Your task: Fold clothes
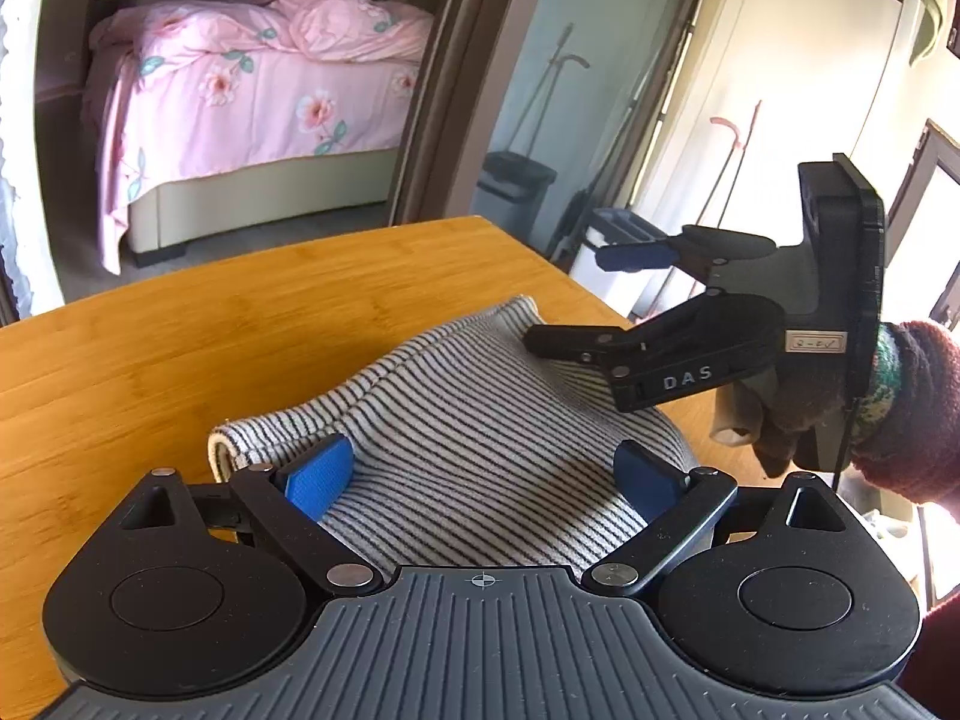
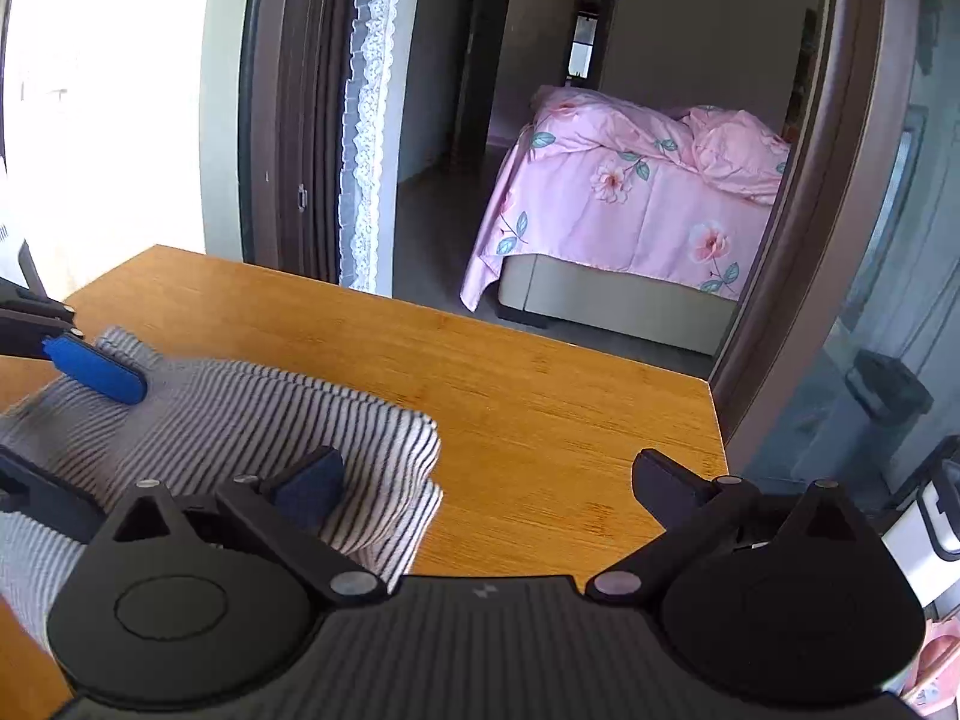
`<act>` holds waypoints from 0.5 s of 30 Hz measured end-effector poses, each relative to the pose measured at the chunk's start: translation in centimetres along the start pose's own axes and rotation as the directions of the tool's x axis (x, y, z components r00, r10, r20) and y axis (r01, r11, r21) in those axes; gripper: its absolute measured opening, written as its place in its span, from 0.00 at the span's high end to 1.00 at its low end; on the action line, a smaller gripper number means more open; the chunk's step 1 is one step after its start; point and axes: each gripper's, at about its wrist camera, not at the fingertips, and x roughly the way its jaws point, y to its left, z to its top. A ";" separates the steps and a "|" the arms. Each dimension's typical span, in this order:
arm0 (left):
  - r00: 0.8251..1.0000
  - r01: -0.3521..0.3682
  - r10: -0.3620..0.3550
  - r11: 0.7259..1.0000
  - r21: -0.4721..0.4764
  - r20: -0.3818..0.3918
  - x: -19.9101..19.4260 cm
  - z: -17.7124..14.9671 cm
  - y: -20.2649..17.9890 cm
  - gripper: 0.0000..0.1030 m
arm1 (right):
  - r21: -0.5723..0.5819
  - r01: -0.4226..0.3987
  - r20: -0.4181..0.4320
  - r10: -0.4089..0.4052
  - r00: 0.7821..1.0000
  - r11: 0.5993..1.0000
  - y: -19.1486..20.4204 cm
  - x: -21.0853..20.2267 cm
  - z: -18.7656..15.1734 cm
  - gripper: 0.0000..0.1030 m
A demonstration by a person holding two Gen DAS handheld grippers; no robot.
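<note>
Bare table (image 2: 540, 372) beyond striped garment (image 1: 468, 420); nothing blocking tongs.

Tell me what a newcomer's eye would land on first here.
First the striped garment, bunched on the wooden table between the open fingers of the left gripper. Next the right gripper, open beside its right edge. Behind, a pink floral bed shows through the doorway.

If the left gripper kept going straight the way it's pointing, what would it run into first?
Most likely the striped garment: the open left gripper has it bunched right between and ahead of its fingers. Beyond that lies the wooden table; exact depth is unclear.
</note>
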 end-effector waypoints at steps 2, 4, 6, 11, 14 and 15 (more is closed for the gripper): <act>1.000 -0.003 0.003 1.000 0.003 -0.002 0.0 0.0 -0.1 0.05 | 0.003 -0.058 0.021 0.058 0.998 0.998 0.3 -1.3 -0.5 0.00; 1.000 -0.002 0.002 1.000 0.004 -0.002 0.1 0.0 -0.1 0.04 | -0.020 -0.082 0.000 0.082 0.997 0.996 1.1 -1.7 -1.5 0.00; 1.000 -0.002 0.002 1.000 0.007 -0.003 0.1 0.1 -0.3 0.03 | -0.048 -0.058 -0.022 0.057 0.998 0.997 1.8 -1.2 -3.0 0.00; 1.000 -0.020 0.020 0.999 0.027 -0.001 -1.0 0.7 -1.1 0.03 | 0.010 -0.056 -0.008 0.056 0.998 0.998 1.9 -0.8 -4.3 0.00; 0.999 -0.051 0.052 0.996 0.073 -0.002 -2.1 1.0 -1.2 0.04 | 0.019 -0.054 -0.005 0.054 0.999 0.998 1.8 -1.0 -4.5 0.00; 0.998 -0.063 0.063 0.994 0.091 -0.003 -2.4 1.1 -1.2 0.06 | 0.024 -0.053 -0.005 0.053 0.999 0.998 1.8 -1.1 -4.4 0.00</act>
